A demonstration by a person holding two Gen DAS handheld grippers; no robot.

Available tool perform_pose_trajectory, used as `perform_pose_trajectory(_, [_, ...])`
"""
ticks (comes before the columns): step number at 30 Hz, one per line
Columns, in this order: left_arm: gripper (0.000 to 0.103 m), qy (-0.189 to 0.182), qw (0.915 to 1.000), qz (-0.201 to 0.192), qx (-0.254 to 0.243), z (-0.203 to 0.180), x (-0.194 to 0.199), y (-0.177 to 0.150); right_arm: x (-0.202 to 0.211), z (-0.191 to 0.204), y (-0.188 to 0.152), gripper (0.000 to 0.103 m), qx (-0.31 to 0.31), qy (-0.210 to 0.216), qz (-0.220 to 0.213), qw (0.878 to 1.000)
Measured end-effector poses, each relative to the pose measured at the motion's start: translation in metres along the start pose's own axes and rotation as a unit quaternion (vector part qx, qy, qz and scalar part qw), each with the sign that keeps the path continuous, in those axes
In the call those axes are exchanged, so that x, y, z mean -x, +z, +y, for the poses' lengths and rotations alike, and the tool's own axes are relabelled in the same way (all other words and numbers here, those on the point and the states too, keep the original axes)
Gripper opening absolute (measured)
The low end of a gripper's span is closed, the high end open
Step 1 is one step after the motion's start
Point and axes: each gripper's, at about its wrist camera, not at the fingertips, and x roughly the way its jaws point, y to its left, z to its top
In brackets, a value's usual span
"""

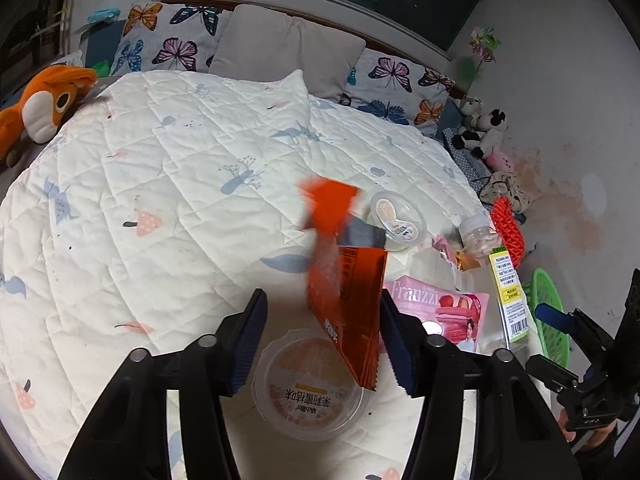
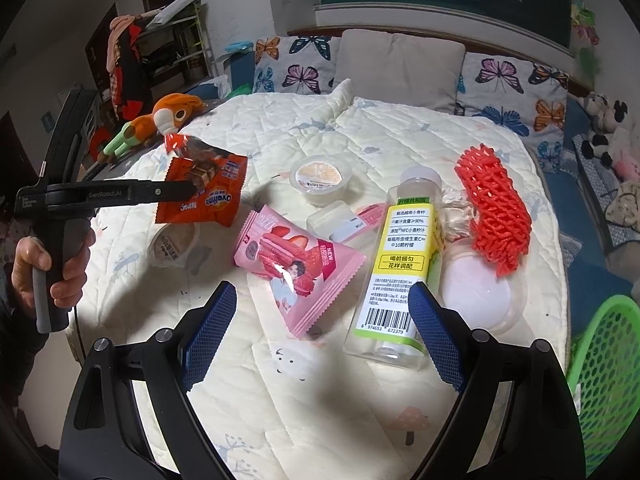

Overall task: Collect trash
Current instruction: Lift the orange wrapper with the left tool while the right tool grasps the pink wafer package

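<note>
My left gripper (image 1: 320, 340) is open. An orange Ovaltine wrapper (image 1: 344, 280) hangs blurred between its fingers, against the right pad, above a clear jelly cup (image 1: 308, 392). In the right wrist view the wrapper (image 2: 204, 192) sits at the left gripper's tip (image 2: 192, 190). My right gripper (image 2: 320, 336) is open and empty above the quilt, near a pink Franzzi packet (image 2: 296, 272) and a clear juice bottle with a yellow label (image 2: 400, 264). A red foam net (image 2: 496, 212), a second jelly cup (image 2: 320, 178) and small clear wrappers (image 2: 340, 220) lie beyond.
A green perforated basket (image 2: 608, 384) stands at the right, off the bed's edge. An orange plush toy (image 2: 160, 120) lies at the far left, butterfly pillows (image 2: 516, 84) at the back, and cow plush toys (image 2: 604, 132) at the right.
</note>
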Motion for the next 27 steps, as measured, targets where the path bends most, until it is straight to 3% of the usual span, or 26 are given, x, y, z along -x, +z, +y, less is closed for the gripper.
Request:
perform_pose_trajectory(10, [0.042,-0.026,0.9994,-0.006,-0.022,-0.013,-0.006,-0.001,-0.005,0.007,0.0,0.087,0.0,0.009,0.003,1.0])
perform_pose_trajectory(14, [0.023,-0.03,0.9993,-0.003,-0.025,-0.014,-0.008,0.002,-0.008,0.013,0.0,0.087,0.001,0.017,0.006,1.0])
perform_pose_trajectory(21, [0.016,-0.042,0.9989,-0.01,-0.018,-0.009,0.0,0.002,-0.011,0.023,0.002,0.087,0.008,0.023,0.009,1.0])
perform_pose_trajectory(27, [0.015,-0.049,0.9978,-0.04,-0.02,-0.007,0.023,0.007,-0.02,0.037,0.008,0.085,0.015,0.04,0.011,0.999])
